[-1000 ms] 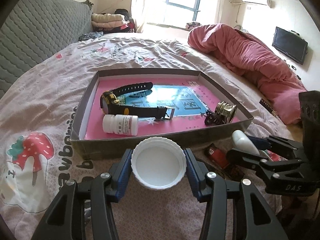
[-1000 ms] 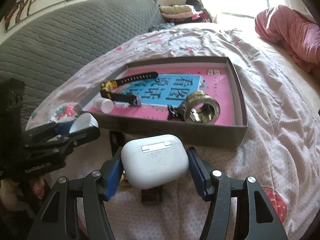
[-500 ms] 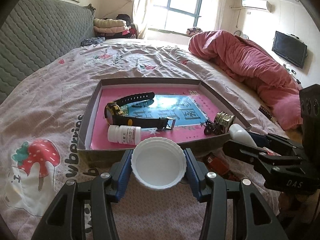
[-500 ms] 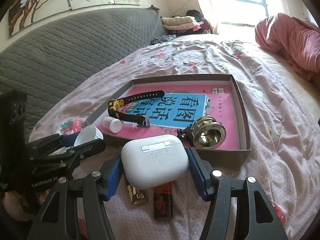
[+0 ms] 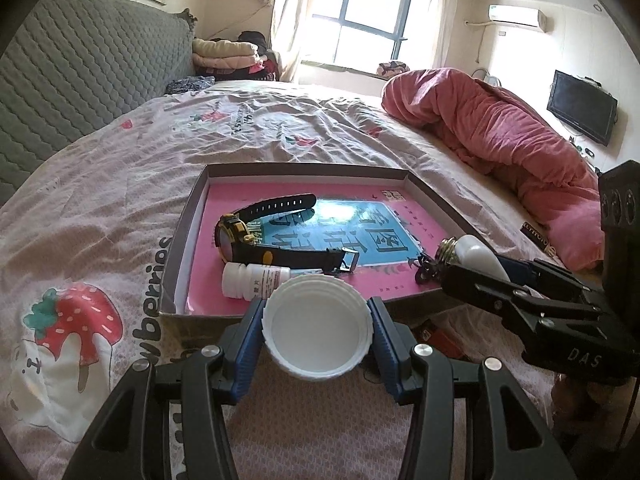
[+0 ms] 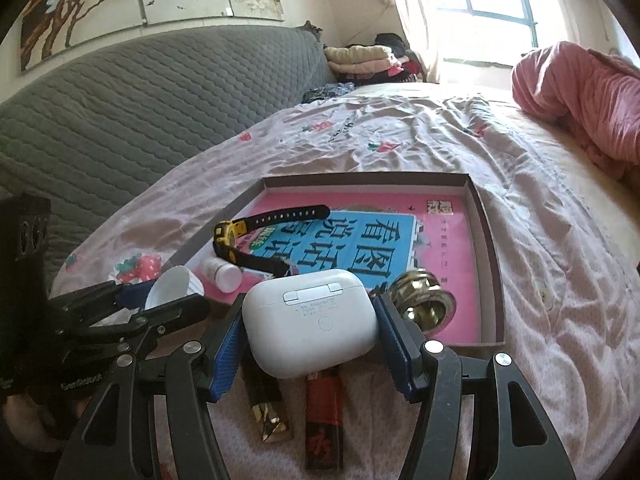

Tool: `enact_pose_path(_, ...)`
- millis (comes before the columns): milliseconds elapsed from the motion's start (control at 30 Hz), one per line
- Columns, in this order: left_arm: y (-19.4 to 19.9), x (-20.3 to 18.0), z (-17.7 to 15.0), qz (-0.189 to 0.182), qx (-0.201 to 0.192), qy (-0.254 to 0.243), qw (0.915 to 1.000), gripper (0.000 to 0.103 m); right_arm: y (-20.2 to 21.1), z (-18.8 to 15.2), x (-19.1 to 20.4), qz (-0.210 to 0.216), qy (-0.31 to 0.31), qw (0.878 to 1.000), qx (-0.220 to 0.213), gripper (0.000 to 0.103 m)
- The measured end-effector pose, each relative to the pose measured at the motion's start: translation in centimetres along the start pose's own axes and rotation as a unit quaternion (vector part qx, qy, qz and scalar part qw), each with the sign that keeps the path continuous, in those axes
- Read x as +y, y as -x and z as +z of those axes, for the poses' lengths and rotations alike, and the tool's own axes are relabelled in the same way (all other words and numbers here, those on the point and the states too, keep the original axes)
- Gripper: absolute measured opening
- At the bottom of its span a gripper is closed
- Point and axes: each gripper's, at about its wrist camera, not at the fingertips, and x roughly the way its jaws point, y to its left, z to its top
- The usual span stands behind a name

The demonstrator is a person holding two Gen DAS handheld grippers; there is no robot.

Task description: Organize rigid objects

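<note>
My left gripper (image 5: 316, 330) is shut on a white ribbed jar lid (image 5: 316, 326), held just before the near wall of a shallow brown box (image 5: 188, 216) with a pink and blue floor. My right gripper (image 6: 310, 330) is shut on a white earbuds case (image 6: 310, 322), also near the box's front wall. Inside the box lie a black and yellow watch (image 5: 256, 236), a small white pill bottle (image 5: 252, 280) on its side and a brass ring-shaped piece (image 6: 424, 306). The left gripper with the lid (image 6: 172, 288) shows at the left of the right wrist view.
On the bedsheet under the right gripper lie a dark lipstick tube with a gold end (image 6: 266, 408) and a red lighter (image 6: 322, 420). A rumpled pink duvet (image 5: 500, 136) fills the bed's far right. A grey quilted headboard (image 5: 80, 76) runs along the left.
Both views have tilted up and drawn back a little, so the box sits lower and smaller in frame. The lipstick tube and lighter came into sight under the right gripper. Both grips are unchanged.
</note>
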Motion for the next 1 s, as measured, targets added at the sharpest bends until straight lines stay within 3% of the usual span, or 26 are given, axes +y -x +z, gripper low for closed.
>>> enact_pose_path(1000, -3.1, -0.1, 2.0, -0.003, -0.012, -0.005, 0.9999, 0.051, -3.0, 1.8, -1.3, -0.023, 0.017, 1.0, -0.002, 0.063)
